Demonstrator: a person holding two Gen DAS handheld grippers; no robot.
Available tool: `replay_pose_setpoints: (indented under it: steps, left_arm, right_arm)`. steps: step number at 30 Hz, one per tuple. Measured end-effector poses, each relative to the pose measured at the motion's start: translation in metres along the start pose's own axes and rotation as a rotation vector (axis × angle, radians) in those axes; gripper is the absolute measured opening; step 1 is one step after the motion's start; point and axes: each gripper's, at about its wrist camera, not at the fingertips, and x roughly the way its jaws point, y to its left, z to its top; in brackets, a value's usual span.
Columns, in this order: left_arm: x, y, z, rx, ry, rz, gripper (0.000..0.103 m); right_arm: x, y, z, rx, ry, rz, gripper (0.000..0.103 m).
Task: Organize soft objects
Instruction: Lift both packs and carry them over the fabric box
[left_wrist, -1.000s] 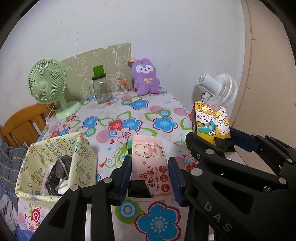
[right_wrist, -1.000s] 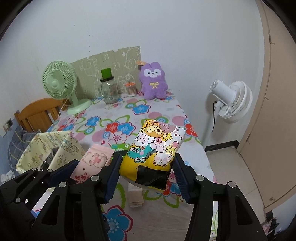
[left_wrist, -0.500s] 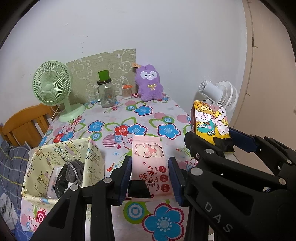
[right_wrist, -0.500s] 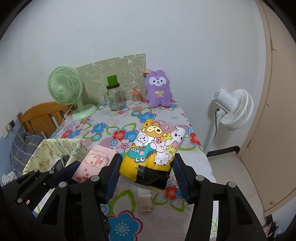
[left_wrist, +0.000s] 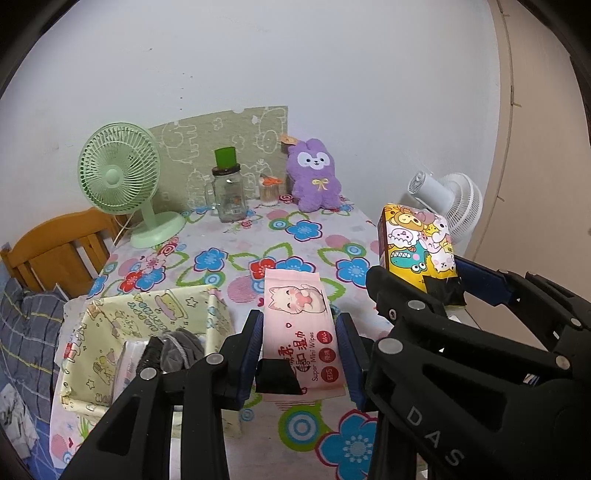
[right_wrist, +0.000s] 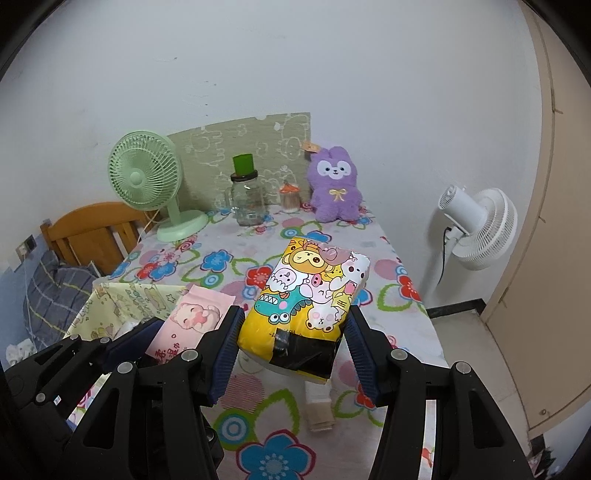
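— Both packs have risen off the floral surface (left_wrist: 229, 258). From the left wrist, the left tongs (left_wrist: 300, 354) clench the pink wet-wipes pack (left_wrist: 299, 332), just right of the yellow storage box (left_wrist: 147, 332).

— From the right wrist, the right tongs (right_wrist: 291, 350) grip the yellow tissue pack (right_wrist: 306, 295). Keep both level; lower the wipes first.

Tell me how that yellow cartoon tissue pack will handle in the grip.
The yellow tissue pack, held off the table by the right gripper, looks soft and light. Its plastic wrap is probably slippery. Most of it sticks out past the pads, so it may sag or tilt.
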Motion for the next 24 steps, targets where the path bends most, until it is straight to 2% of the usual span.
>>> replay_pose_setpoints:
  steps: [24]
  left_arm:
    - [0.001,0.083,-0.004,-0.081,0.01,0.071,0.042]
  right_arm:
    - [0.029,0.081,0.013,-0.08,0.021,0.121,0.058]
